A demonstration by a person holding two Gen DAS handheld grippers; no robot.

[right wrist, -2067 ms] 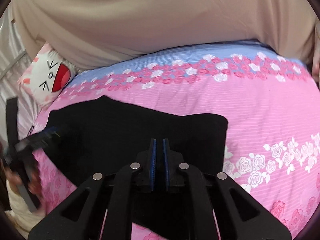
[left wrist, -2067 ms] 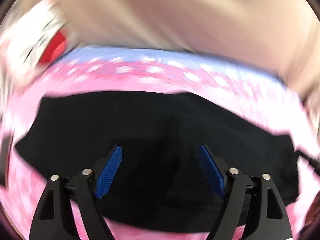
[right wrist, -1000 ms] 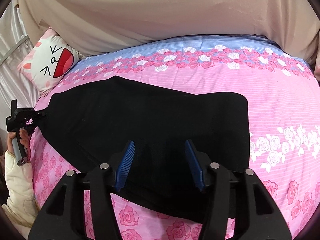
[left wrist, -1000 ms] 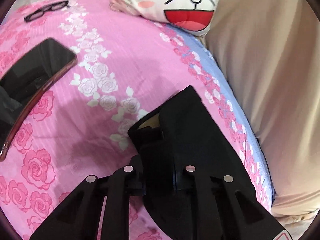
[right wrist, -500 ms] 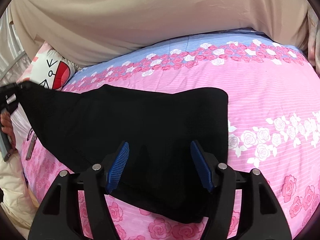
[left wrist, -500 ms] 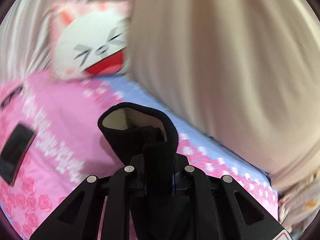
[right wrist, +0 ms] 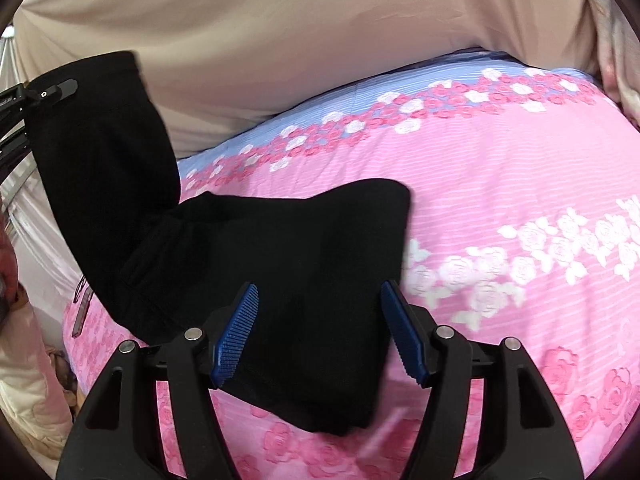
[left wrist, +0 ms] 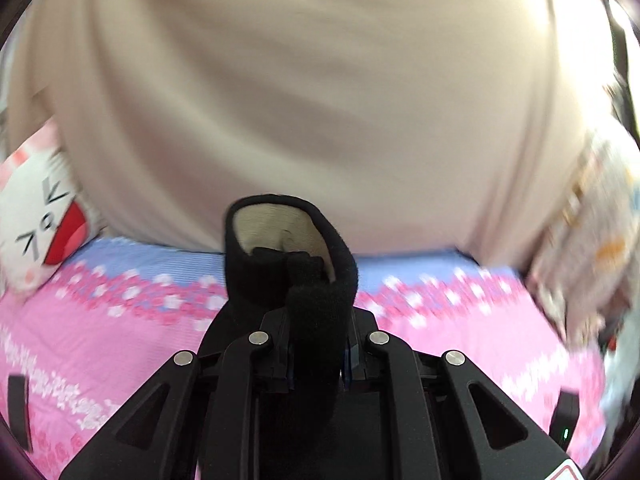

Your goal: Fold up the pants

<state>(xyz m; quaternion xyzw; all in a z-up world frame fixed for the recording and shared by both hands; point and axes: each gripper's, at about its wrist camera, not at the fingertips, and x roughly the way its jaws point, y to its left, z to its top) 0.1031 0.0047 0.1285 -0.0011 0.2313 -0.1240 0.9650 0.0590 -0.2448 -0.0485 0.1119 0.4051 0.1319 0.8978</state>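
Observation:
Black pants (right wrist: 280, 248) lie on the pink rose-print bed (right wrist: 520, 168). One end of them is raised off the bed at the upper left, and my left gripper (right wrist: 48, 92) is shut on it. In the left wrist view my left gripper (left wrist: 318, 344) pinches that end of the pants (left wrist: 320, 300), whose cuff stands up and shows a beige lining. My right gripper (right wrist: 320, 320) hovers open over the part of the pants still lying flat. Its blue pads (right wrist: 236, 336) stand apart on either side of the fabric and do not press on it.
A beige cloth (left wrist: 320, 100) hangs along the far side of the bed. A cartoon-face pillow (left wrist: 36, 232) sits at the far left. A phone in a pink case (right wrist: 82, 308) lies near the bed's left edge, beside a person's cream sleeve (right wrist: 24, 380).
The left gripper has lifted its end of the pants high off the bed and swung round, away from the pillow. The right gripper's jaws stand wider than a second ago.

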